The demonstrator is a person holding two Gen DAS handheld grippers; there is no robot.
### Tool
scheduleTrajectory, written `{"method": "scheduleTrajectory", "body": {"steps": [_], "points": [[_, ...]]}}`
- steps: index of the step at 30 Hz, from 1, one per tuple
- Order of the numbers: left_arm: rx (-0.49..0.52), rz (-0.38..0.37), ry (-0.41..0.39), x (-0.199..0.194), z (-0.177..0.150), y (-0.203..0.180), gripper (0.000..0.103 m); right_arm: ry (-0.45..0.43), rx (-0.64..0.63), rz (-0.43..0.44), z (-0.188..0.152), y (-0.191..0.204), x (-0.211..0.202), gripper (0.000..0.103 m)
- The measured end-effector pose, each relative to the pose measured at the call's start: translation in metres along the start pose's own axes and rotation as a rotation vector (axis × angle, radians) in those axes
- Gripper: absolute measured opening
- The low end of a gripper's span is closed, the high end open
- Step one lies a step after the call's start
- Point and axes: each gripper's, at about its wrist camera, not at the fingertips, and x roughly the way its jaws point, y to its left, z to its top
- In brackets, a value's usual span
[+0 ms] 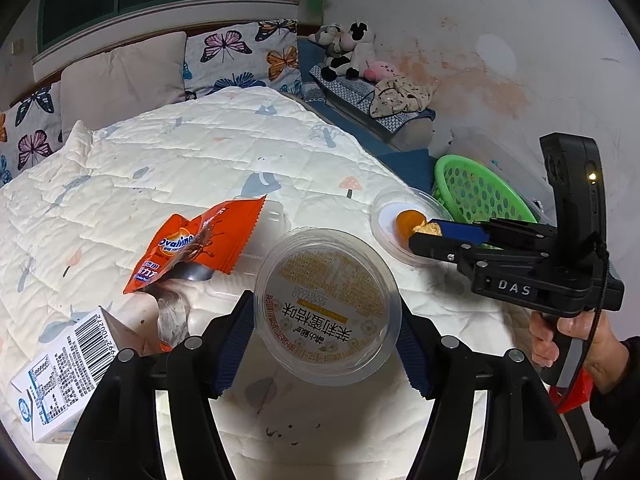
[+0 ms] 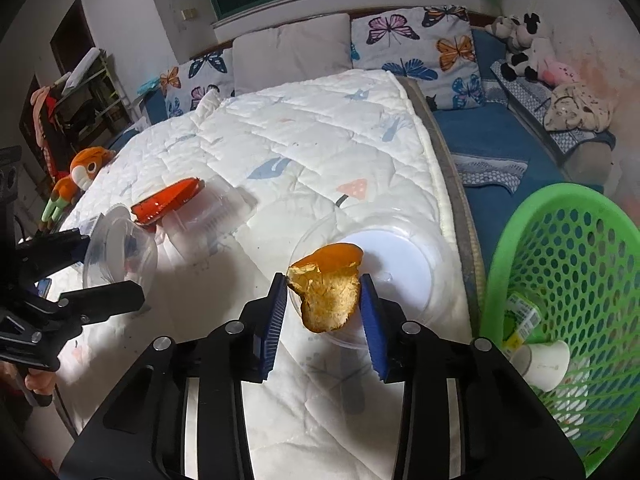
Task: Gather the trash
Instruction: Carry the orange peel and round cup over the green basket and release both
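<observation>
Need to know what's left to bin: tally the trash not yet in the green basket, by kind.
Clear plastic containers: 3 (tub, dish, tray)
Peel: 1
Foil wrapper: 1
Carton: 1
Total: 6

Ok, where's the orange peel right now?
The orange peel is gripped in the right hand-held gripper, over the clear plastic lid on the quilt, left of the green basket.
</observation>
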Motion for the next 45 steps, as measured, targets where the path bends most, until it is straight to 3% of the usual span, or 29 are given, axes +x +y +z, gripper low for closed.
{"method": "scheduleTrajectory", "body": {"steps": [12, 26, 34, 38, 45], "points": [[0.039, -0.021, 0.006, 0.001, 0.010, -0.032, 0.064, -0.088, 0.031, -0.023, -0.009, -0.016, -0.056, 0.036], [0.129, -0.094, 0.033, 0.028, 0.045, -0.117, 0.064, -0.059, 0.154, -0.173, -0.050, -0.098, -0.086, 0.039], [0.173, -0.110, 0.066, 0.053, 0.059, -0.157, 0.064, -0.043, 0.232, -0.200, -0.069, -0.135, -0.097, 0.050], [0.178, -0.121, 0.088, 0.068, 0.065, -0.170, 0.064, -0.060, 0.241, -0.216, -0.075, -0.142, -0.110, 0.059], [0.183, -0.119, 0.120, 0.091, 0.071, -0.186, 0.064, -0.089, 0.233, -0.245, -0.084, -0.144, -0.130, 0.064]]}}
